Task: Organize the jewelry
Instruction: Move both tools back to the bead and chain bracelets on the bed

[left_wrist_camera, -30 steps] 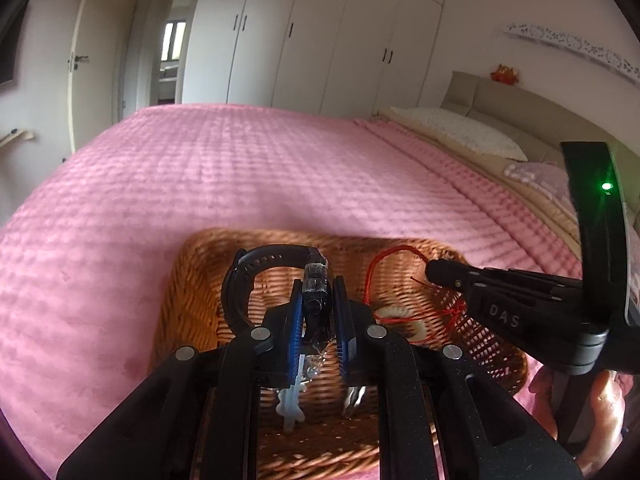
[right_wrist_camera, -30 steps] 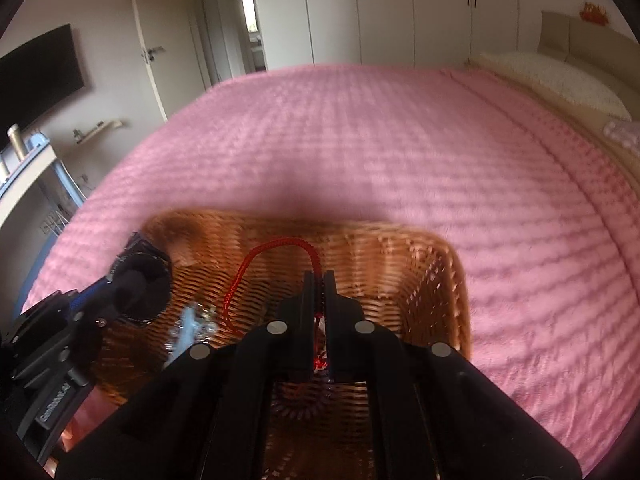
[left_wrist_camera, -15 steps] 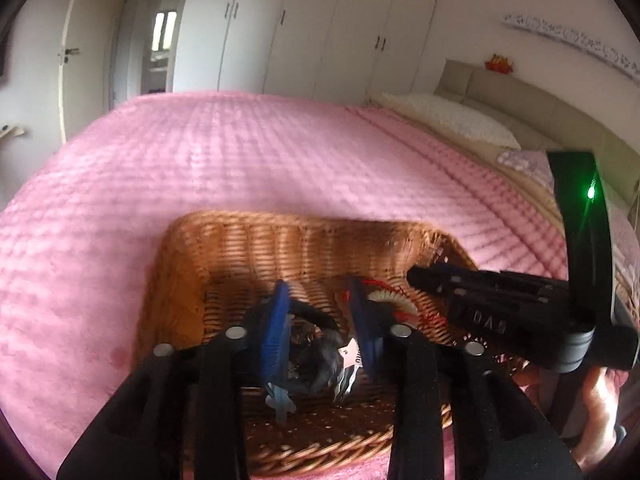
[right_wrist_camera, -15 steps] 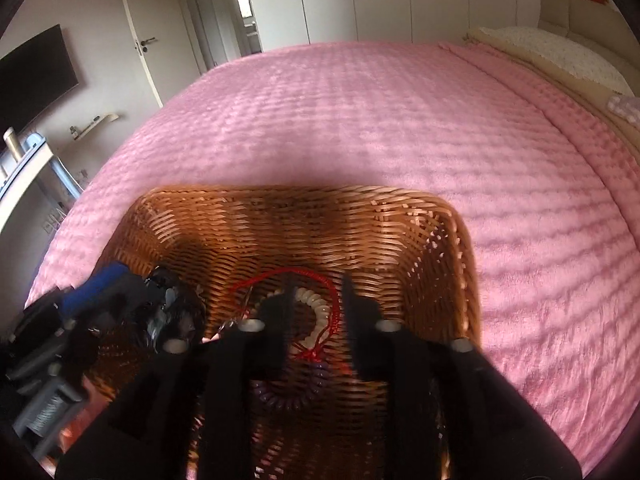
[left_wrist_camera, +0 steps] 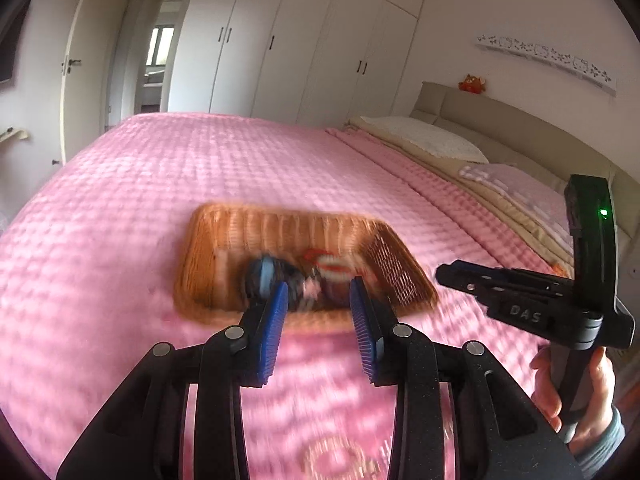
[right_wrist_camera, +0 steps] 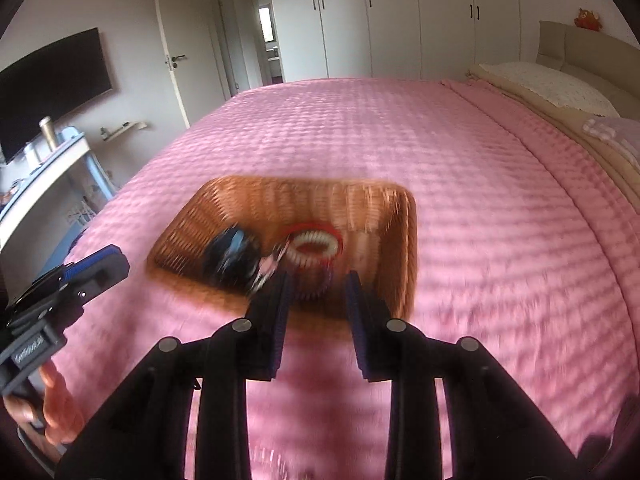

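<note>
Nearest the left wrist camera, the left tongs (left_wrist_camera: 318, 292) are spread wide with nothing between their blue-ribbed pads, held above the pink quilted bedspread (left_wrist_camera: 120, 200) just short of the basket. The right tongs (right_wrist_camera: 316, 286) are likewise wide and empty, seen from their own camera at the near rim. Just beyond lies the shallow rectangular brown wicker basket (right_wrist_camera: 396, 216), its long axis running left to right across both views, open side up. Inside it, a dark bracelet with a blue part (right_wrist_camera: 232, 252) rests toward the left, touching a small pale pink item, and a red cord looped round a white coiled ring (right_wrist_camera: 314, 242) lies flat just to its right, over a purplish coil. Motion blur hides finer detail. The placing step is judged done; both tongs are best drawn straight back and up, kept clear of the rim so the basket is not tipped. Farther off, pillows and white wardrobe doors are seen.
</note>
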